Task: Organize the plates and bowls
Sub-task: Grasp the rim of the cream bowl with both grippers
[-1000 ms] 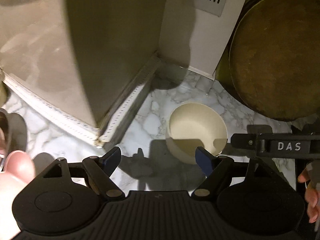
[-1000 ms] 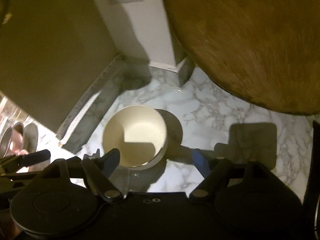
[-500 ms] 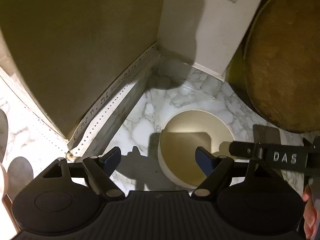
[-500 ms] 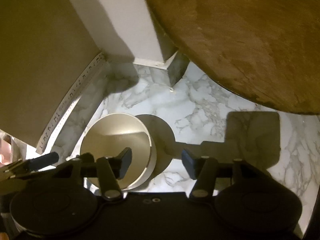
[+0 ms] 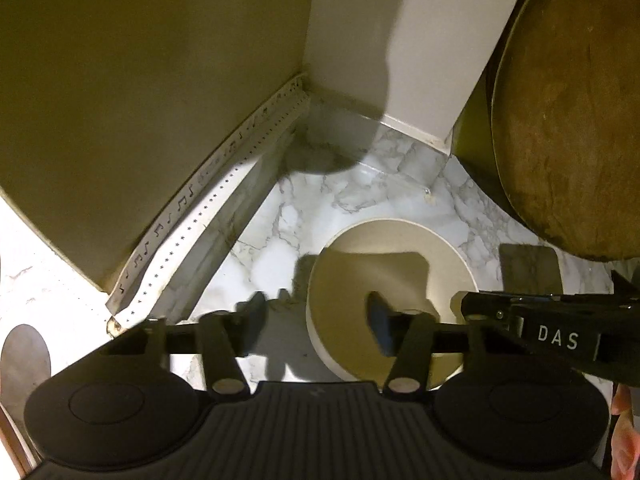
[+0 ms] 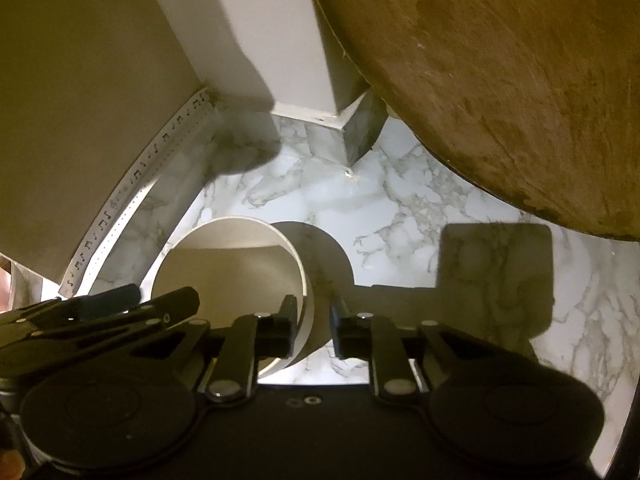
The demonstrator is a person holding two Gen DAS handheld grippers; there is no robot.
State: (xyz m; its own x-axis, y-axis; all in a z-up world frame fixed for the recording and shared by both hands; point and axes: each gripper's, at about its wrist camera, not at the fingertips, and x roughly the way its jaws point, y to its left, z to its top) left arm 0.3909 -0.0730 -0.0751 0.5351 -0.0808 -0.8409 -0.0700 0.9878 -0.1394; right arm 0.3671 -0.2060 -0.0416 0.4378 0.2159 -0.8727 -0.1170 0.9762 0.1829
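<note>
one cream bowl [image 6: 224,264] on marble counter [image 6: 400,216], corner walls behind.

- A home kitchen corner is suggested by a marble-patterned countertop [image 6: 400,216].
- A cream bowl [image 5: 400,248] and a round wooden board [image 6: 500,80] are seen there.

"DAS" in white letters on black right tongs [image 5: 556,336], seen from left wrist view.
</note>
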